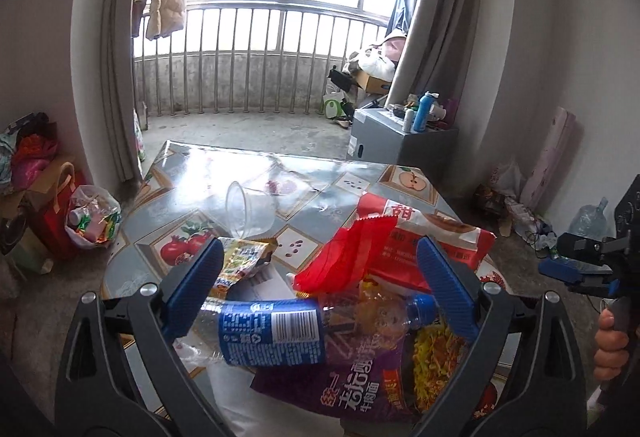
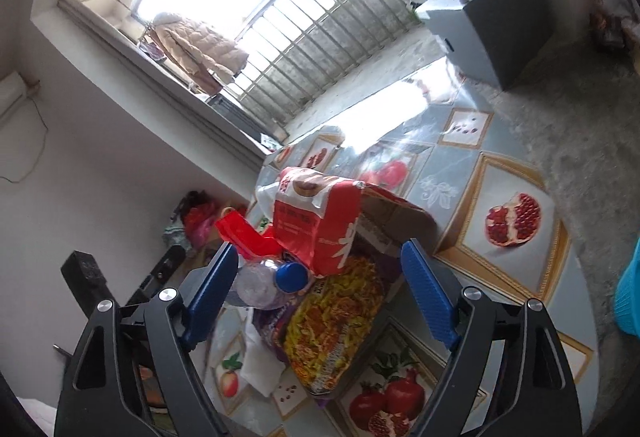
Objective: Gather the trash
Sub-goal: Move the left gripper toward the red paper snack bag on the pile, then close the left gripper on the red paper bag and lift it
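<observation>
1. The left gripper is held with its blue ribbed fingers spread wide, nothing clamped between them.
2. A crushed clear plastic bottle with a blue label and blue cap is seen lying on its side between those fingers, on a purple instant-noodle packet.
3. A red-and-white snack bag is piled just behind, and a clear plastic cup lies tipped on the fruit-patterned worktop.
4. The right gripper is likewise wide apart, above the same pile.
</observation>
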`<state>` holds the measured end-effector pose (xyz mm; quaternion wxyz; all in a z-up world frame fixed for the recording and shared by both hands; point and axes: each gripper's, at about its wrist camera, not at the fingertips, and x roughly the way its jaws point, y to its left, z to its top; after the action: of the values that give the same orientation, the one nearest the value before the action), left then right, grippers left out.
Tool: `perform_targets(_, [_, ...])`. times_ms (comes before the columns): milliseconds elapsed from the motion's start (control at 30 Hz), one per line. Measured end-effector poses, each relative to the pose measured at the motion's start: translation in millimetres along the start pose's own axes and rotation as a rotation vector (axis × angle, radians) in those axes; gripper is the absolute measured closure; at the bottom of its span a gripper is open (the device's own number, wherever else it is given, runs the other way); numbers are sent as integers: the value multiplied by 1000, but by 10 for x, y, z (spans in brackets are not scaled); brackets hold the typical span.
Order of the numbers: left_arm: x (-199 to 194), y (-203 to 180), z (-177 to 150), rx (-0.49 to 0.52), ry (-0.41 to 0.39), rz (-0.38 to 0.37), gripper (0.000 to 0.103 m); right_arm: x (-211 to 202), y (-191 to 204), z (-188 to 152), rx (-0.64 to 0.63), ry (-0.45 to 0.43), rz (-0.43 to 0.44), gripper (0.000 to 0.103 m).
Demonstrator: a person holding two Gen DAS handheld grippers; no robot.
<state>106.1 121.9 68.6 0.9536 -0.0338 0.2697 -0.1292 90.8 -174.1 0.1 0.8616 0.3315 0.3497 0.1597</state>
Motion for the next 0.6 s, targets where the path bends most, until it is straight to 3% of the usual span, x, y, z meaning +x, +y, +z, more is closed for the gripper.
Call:
perform_targets(67, [128,10,41,6,26,-46,29,132,-38,49,38,20,52,24])
perform_targets(233, [405,58,45,8,82,-123,37,376,-139,181,128,60,142,29])
perform_targets(433, [698,49,-25,86,133,-94,50,696,-315,267,197,102,176,45])
perform_targets(600, [820,62,-82,95,166,-102,69,866,-462,282,247,122,236,60])
